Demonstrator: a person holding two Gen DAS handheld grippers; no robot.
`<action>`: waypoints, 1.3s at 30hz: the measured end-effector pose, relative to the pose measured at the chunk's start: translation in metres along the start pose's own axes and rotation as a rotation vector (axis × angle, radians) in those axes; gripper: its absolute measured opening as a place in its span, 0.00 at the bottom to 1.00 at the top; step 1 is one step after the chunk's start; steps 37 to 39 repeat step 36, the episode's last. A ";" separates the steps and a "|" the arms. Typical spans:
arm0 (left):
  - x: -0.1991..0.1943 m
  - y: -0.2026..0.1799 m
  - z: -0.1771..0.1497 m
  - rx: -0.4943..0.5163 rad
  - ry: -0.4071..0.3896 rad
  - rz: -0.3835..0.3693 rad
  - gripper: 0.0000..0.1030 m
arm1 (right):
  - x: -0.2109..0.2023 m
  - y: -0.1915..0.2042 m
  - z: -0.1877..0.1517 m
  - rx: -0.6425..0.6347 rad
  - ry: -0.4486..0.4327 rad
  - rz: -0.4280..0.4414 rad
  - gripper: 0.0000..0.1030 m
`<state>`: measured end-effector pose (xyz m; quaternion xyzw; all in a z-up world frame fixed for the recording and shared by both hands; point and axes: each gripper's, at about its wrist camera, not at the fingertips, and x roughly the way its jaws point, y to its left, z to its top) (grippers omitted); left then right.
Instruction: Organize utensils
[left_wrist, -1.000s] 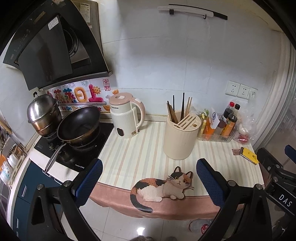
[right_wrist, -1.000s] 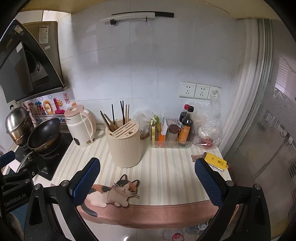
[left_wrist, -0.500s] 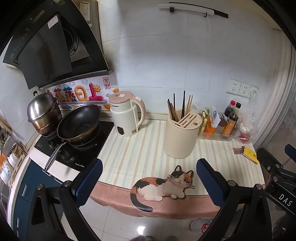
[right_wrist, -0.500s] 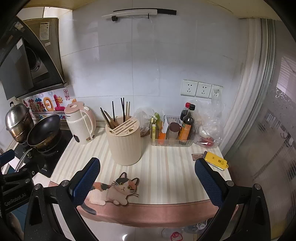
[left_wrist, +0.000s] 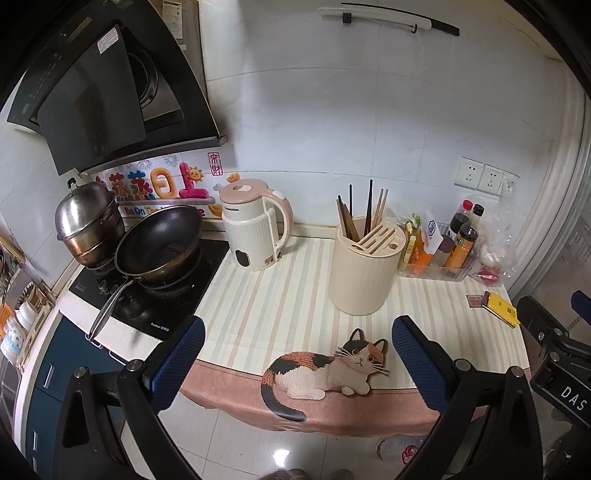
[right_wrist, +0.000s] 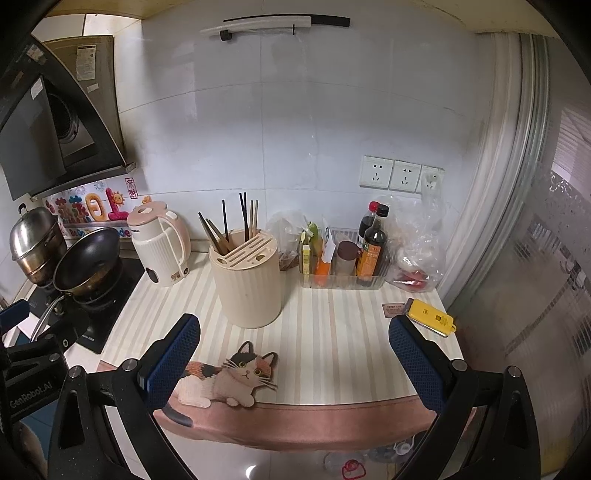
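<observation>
Two tools: left tool (left_wrist: 297, 354) and right tool (right_wrist: 293, 350), both spread wide, holding nothing, off the desk's front edge.
Kettle (left_wrist: 255, 225): back left of the desk (left_wrist: 258, 295); leave clear.
Chopsticks (left_wrist: 364, 214): upright in the cream utensil holder (left_wrist: 364, 269), mid-desk toward the back edge.
Approach: probably descend from above, close on one stick's tip, steady the holder.
Condiment tray (right_wrist: 341, 282): back right; avoid.

Chopsticks (left_wrist: 364, 214) upright in holder (left_wrist: 364, 273)
</observation>
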<state>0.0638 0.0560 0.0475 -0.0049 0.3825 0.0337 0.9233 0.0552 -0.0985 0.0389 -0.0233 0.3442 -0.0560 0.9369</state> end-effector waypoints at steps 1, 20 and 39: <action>0.000 0.000 0.001 0.000 0.000 0.000 1.00 | 0.000 0.000 -0.001 0.001 0.002 -0.002 1.00; 0.004 0.006 -0.003 -0.012 0.005 0.013 1.00 | 0.001 0.006 -0.002 -0.001 0.015 0.000 1.00; 0.005 0.010 -0.003 -0.008 0.005 0.013 1.00 | 0.001 0.006 -0.001 0.002 0.017 0.006 1.00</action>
